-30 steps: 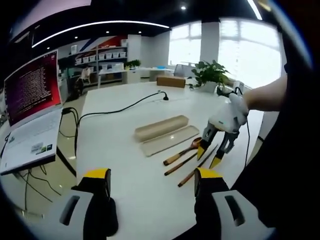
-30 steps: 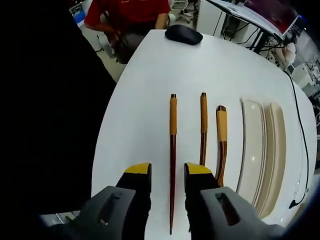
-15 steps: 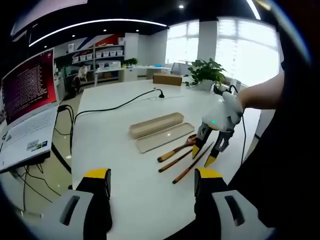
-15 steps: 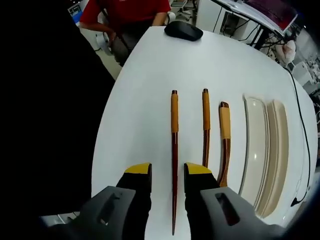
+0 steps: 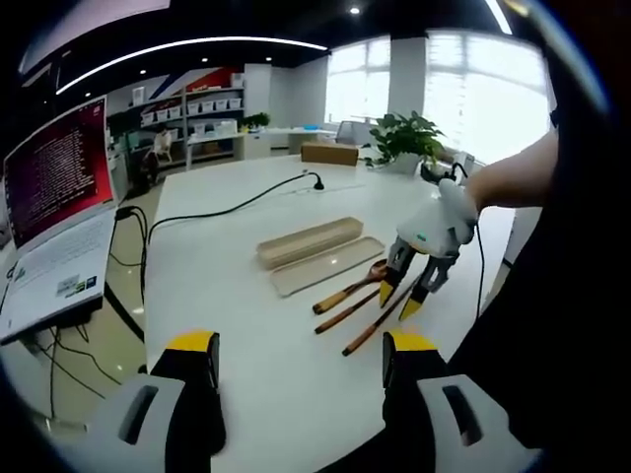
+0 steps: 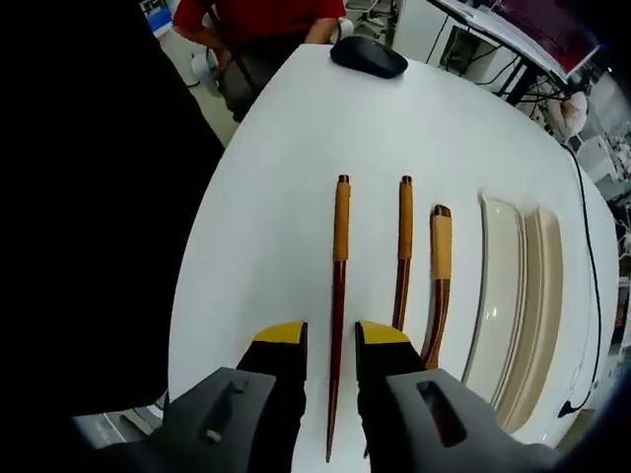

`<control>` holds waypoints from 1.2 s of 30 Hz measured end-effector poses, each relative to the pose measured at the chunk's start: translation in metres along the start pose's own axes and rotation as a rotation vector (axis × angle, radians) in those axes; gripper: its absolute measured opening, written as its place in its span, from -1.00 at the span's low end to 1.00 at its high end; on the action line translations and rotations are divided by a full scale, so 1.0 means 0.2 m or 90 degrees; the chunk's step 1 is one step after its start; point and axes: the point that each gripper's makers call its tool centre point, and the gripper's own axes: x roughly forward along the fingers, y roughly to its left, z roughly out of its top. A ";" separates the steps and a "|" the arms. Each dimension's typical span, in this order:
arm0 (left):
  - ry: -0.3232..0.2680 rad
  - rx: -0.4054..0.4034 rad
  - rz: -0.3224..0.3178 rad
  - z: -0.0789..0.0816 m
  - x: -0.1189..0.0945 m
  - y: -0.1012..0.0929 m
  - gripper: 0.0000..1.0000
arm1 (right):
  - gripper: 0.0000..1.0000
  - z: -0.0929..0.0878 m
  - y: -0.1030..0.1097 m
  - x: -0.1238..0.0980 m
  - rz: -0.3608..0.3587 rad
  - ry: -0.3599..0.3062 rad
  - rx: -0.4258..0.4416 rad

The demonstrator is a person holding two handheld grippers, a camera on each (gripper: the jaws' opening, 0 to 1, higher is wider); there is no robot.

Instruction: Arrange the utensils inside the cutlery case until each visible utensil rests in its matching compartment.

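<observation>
Cutlery case [image 6: 498, 296], beige, lies open on the white table [image 6: 296, 148] at 3 o'clock in the right gripper view, tray half and second half [image 6: 547, 296] side by side, far edge cut off by the rim; in the left gripper view the tray [image 5: 330, 265] sits mid-frame with the taller half [image 5: 308, 240] just behind it. Three wooden utensils lie on the table beside the case, none inside. Left chopstick [image 6: 337, 286] runs straight up between the right gripper [image 6: 330, 340] jaws, which stand a little apart with the stick in the gap; cannot tell if they touch it, lower tip near 6 o'clock partly hidden by the gripper body. Second chopstick [image 6: 403, 241] is just right of it, its lower end hidden behind the right jaw. Third utensil [image 6: 437, 276], flat-handled, lies next to the case; its working end is hidden in this view, but in the left gripper view it looks like a spoon [image 5: 350, 289], bowl partly covered. Left gripper [image 5: 301, 345] is held above the table near 6 o'clock, jaws wide apart, holding nothing. Right gripper [image 5: 411, 301] shows there at 3 o'clock, held by a hand, over the chopsticks [image 5: 370, 320]. Black mouse [image 6: 367, 56] at 12 o'clock, person in red behind it cut off. Laptop [image 5: 54, 217] at 9 o'clock, black cable [image 5: 237, 209], plant [image 5: 409, 143] far off.
</observation>
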 end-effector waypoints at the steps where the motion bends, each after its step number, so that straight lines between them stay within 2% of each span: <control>1: 0.002 0.002 0.001 0.00 0.00 0.00 0.38 | -0.68 0.00 0.00 0.00 -0.001 0.002 0.001; 3: 0.004 0.006 0.006 -0.01 -0.01 0.02 0.38 | -0.68 0.00 0.00 0.00 -0.001 0.011 0.005; 6: -0.001 0.003 0.012 0.00 -0.02 0.03 0.38 | -0.70 0.01 0.01 0.01 0.002 0.031 -0.024; 8: -0.003 0.006 0.017 0.00 -0.02 0.03 0.40 | -0.70 0.01 0.01 0.01 0.000 0.045 -0.008; 14: 0.009 0.015 -0.005 -0.02 0.01 -0.01 0.39 | -0.69 0.01 0.00 0.01 0.004 0.081 -0.002; 17: -0.013 0.017 -0.015 0.04 0.01 -0.01 0.38 | -0.70 0.01 0.00 0.01 0.008 0.077 0.022; 23: -0.006 0.029 -0.020 0.02 0.03 -0.01 0.36 | -0.71 0.01 -0.01 0.01 0.009 0.062 0.030; 30: -0.020 0.019 -0.017 0.03 0.01 -0.02 0.36 | -0.75 0.01 -0.02 0.01 0.004 0.051 0.059; 33: -0.032 0.022 -0.016 0.06 0.00 -0.04 0.36 | -0.81 0.00 -0.04 0.01 0.005 0.033 0.074; 36: -0.028 0.026 -0.022 0.06 0.00 -0.05 0.36 | -0.88 0.00 -0.05 0.01 0.015 0.015 0.070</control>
